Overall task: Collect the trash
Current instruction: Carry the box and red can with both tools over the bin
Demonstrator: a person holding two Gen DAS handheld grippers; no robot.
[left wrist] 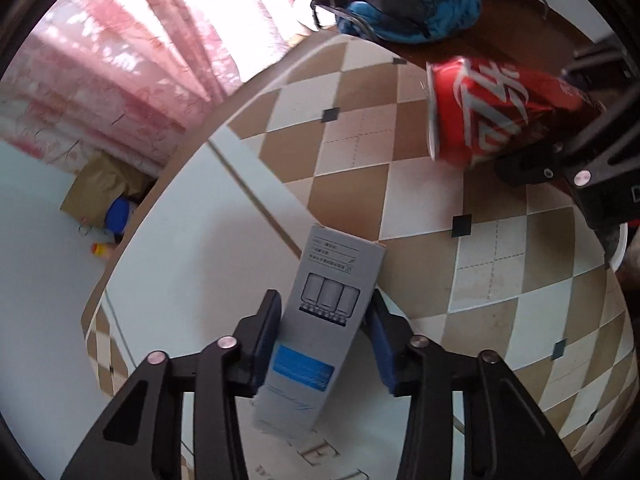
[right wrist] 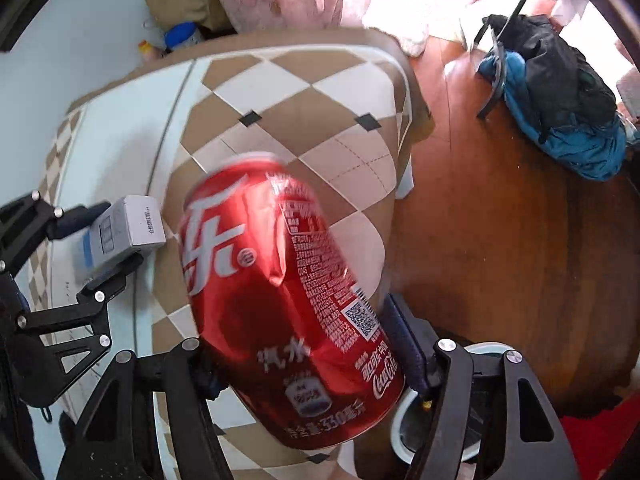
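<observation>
Trash is held in both tongs above a table with a brown-and-cream diamond-patterned cloth (left wrist: 352,184). In the left wrist view, the left gripper (left wrist: 324,332) is closed on a grey carton (left wrist: 320,332): its two blue-padded fingers (left wrist: 266,340) press against the carton's long sides, roughly at mid-length. The carton is printed with three small rectangles and a blue label, and it tilts slightly to the right, its far end sticking out past the fingertips and its near end lying between the black linkage arms. It appears lifted clear of the cloth.

In the right wrist view, the right gripper (right wrist: 304,360) clamps a dented red cola can (right wrist: 288,304) between its pads (right wrist: 404,344). The can fills the gap between the fingers, leaning up and to the left, with its far end well beyond the tips and its near end low between the arms. The left pad is mostly hidden behind the can. A white-rimmed bin (right wrist: 404,412) shows just below and right of the can, partly behind the right finger.

Each view catches the other tool: the can and right gripper appear at the upper right of the left view, near the table's edge. A blue and black bundle (right wrist: 560,100) lies on the wooden floor (right wrist: 500,240).
</observation>
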